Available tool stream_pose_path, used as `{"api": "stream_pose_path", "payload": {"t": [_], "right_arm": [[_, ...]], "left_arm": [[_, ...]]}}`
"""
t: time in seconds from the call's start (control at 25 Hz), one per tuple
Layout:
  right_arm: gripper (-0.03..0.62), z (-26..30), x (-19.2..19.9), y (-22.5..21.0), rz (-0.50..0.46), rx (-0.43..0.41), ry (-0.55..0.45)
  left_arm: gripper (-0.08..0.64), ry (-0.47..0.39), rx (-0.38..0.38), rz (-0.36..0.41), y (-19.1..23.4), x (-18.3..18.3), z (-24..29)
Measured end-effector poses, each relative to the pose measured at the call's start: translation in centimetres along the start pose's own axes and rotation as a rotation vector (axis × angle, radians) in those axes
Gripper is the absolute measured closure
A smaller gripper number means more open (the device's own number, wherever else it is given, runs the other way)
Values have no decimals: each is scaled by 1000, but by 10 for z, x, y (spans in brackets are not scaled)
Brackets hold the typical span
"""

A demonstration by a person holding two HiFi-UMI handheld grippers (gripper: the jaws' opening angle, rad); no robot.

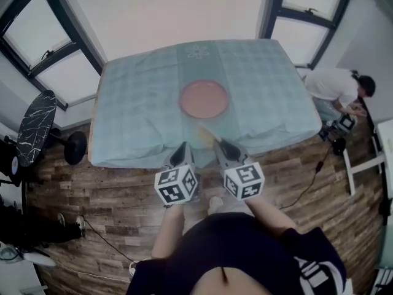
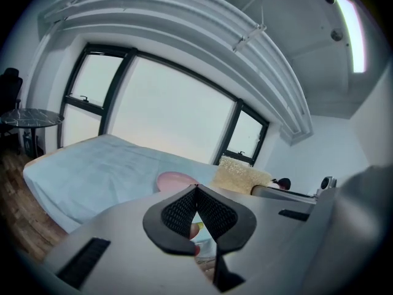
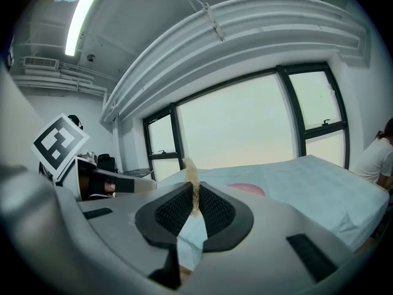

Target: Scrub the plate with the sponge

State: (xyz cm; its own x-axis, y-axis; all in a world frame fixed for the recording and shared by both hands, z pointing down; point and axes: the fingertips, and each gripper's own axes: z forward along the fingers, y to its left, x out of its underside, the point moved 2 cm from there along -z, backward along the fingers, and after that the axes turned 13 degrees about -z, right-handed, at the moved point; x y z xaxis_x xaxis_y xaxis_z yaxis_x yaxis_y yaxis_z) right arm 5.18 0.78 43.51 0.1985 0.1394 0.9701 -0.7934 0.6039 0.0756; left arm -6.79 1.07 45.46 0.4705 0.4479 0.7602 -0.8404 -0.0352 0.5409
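Presently pinching the sponge [image 1: 207, 133] in the right hand-held gripper [image 1: 222, 146], pads [image 3: 175, 211] closed on its thin yellow edge, most of it sticking out forward; carrying nothing in the left hand-held gripper [image 1: 179, 155], tips pressed together; hovering with both near the front edge of the tabletop [image 1: 135, 112], short of the plate [image 1: 204, 99], lying flat and alone near the middle of the pale blue checked cloth [image 1: 264, 97]; seemingly at the reaching stage only, no scrubbing begun; to do the reach well, best to carry the sponge forward and down so as to land on the pink surface with the broad face, not the edge, turning the wrist to flatten it; then to rub in overlapping circles from centre to rim with modest pressure, for fear of sliding a light plate across the cloth; worth opening the left one and bracing the near rim, clear of the sponge's path; worth gripping deep enough to stop the soft sponge folding or slipping out; hard to tell dirt or wetness on so small and blurred a plate in both gripper views; cannot gauge the sponge's full extent, edge-on in the right gripper view and partly cut off by gripper body in the left; pinkish shape [image 2: 194, 231] seen through the left one's gap not identifiable
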Motion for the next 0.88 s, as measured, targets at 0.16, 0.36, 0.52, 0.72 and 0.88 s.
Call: {"api": "stream_pose_path", "payload": {"t": [0.16, 0.36, 0.52, 0.72, 0.88], "right_arm": [[557, 15, 3, -24, -2, -19, 6], [557, 28, 7, -45, 8, -36, 8], [557, 37, 18, -53, 33, -38, 32], [557, 47, 24, -59, 50, -24, 45], [557, 56, 28, -69, 37, -7, 52]], "left_arm": [[552, 0, -18, -11, -4, -1, 24], [552, 0, -52, 3, -6, 0, 43], [551, 21, -79, -11, 2, 2, 45], [552, 52, -97, -26, 15, 8, 55], [552, 58, -85, -23, 20, 1, 78]]}}
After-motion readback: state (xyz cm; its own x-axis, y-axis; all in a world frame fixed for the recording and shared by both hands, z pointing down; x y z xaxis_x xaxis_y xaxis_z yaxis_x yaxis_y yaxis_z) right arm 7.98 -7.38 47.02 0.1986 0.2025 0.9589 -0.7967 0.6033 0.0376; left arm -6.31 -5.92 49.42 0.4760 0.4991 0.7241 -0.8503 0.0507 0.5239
